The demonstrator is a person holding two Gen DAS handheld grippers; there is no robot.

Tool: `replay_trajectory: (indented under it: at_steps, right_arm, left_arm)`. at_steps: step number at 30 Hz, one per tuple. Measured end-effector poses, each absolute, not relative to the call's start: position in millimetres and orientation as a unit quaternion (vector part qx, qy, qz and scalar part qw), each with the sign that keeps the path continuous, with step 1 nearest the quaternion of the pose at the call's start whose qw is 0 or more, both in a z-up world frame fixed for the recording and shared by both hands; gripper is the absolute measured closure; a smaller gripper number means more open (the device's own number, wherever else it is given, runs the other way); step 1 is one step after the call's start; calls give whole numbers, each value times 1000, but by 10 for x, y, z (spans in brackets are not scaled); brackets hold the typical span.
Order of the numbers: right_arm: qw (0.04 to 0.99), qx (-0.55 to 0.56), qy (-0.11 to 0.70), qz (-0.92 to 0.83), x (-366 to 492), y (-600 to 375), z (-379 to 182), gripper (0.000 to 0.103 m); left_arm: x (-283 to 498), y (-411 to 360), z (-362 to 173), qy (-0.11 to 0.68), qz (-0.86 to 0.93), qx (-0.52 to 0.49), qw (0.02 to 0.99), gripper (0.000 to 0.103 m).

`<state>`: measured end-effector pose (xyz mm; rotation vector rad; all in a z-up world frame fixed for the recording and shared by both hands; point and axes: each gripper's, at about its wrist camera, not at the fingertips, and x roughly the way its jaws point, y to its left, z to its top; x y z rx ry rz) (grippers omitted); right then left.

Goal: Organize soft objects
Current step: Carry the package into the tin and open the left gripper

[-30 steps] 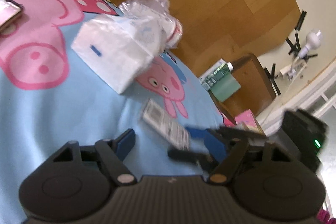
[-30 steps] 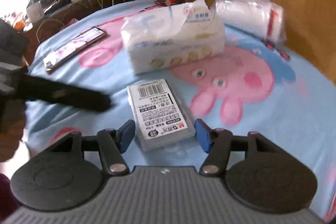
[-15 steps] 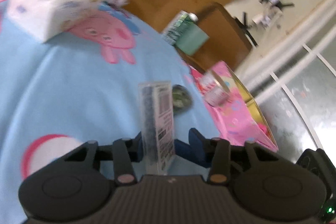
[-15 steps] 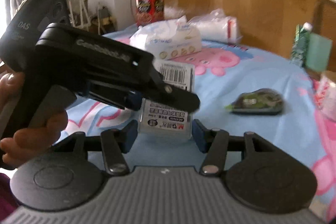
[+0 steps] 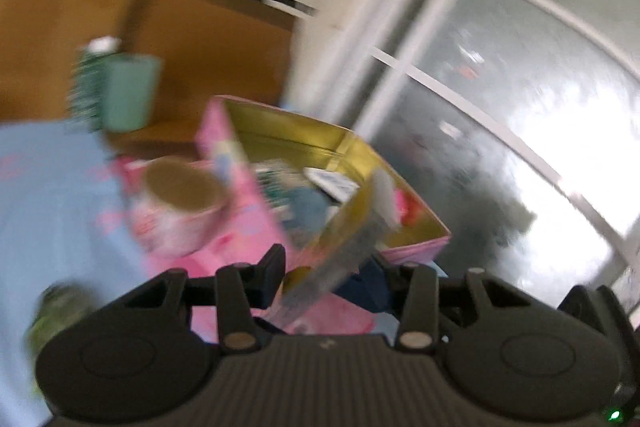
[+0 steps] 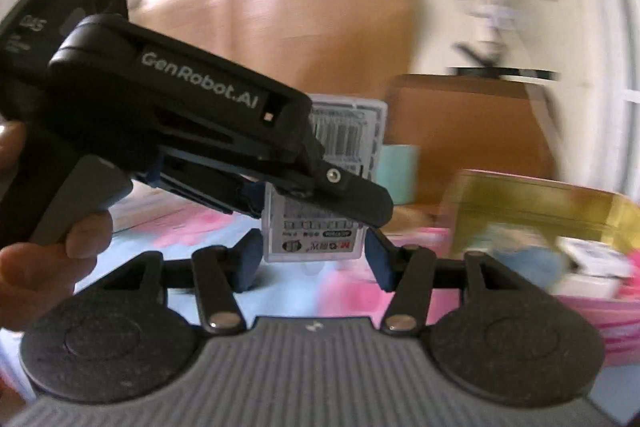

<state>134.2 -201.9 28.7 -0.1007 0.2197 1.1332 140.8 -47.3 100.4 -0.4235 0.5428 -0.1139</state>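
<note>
My left gripper (image 5: 324, 279) holds a flat clear plastic case with a barcode label (image 5: 340, 259), tilted, in front of an open pink box with a gold inside (image 5: 340, 151). In the right wrist view the left gripper (image 6: 256, 203) comes in from the left and grips the same case (image 6: 344, 139) upright. My right gripper (image 6: 312, 263) sits just below the case with its blue pads (image 6: 378, 263) at either side of the case's lower edge, and I cannot tell if they touch it. The pink box (image 6: 532, 195) lies to the right.
A roll of patterned tape (image 5: 180, 203) stands beside the pink box, which holds several small items. A teal cup (image 5: 128, 91) stands on a wooden bedside table (image 5: 208, 27). A green tape dispenser (image 5: 56, 311) lies on the blue bedspread. A window (image 5: 520, 107) is behind.
The case has been lifted off the bedspread and carried right toward the pink box. Both views have swung from the bed toward the box and window.
</note>
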Motion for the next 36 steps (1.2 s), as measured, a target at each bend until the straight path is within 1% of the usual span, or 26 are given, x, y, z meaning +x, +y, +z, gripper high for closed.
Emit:
replay_trajectory:
  at_steps: [6,8,10,12,13,14,15,17,21,25,29,36]
  right_arm:
    - [884,-22,124,451,1959,-2410,275,44]
    - [894,-20,135,426,2174,-2442,243,44]
    - [905,-26,149,399,2303,-2428,220,44]
    - [914,-35,161,371,2425,-2468,163,44]
    - [922,-39,160,349,2478,-2508,130,43]
    - [932,-37,158,325,2504,-2579,108,41]
    - [939,-30,159,302,2588,-2643,105,33]
    - [950,-2,163,266,2734,-2801,100,30]
    - [962,29,152,226,2834,-3061,83,29]
    - [968,46,139,204,2757,-3239,83,29]
    - [964,69,136,216,2659,-3272,106,29]
    - [955,68,117,264,2340,-3104,161,29]
  left_arm:
    - [2271,-893,913,290,-101,-182,934,62]
    - [2495,-998,847,304,-95,-170,932,58]
    - [2605,-1063,804,308,-88,-160,934,56]
    - [2660,-1107,788,313,-79,-156,934,48]
    - [2663,-1111,784,313,-81,-160,933,44]
    - [2656,-1113,780,312,-82,-163,932,42]
    - [2648,-1115,780,311,-80,-162,933,42]
    - [2628,-1097,782,306,-76,-167,934,37]
    - [2561,-1040,819,301,-74,-184,933,37]
    - [2421,-1008,820,293,-74,-188,935,37]
    - [2271,-1025,795,291,-65,-169,939,37]
    - [1832,-959,692,294,-47,-134,945,37]
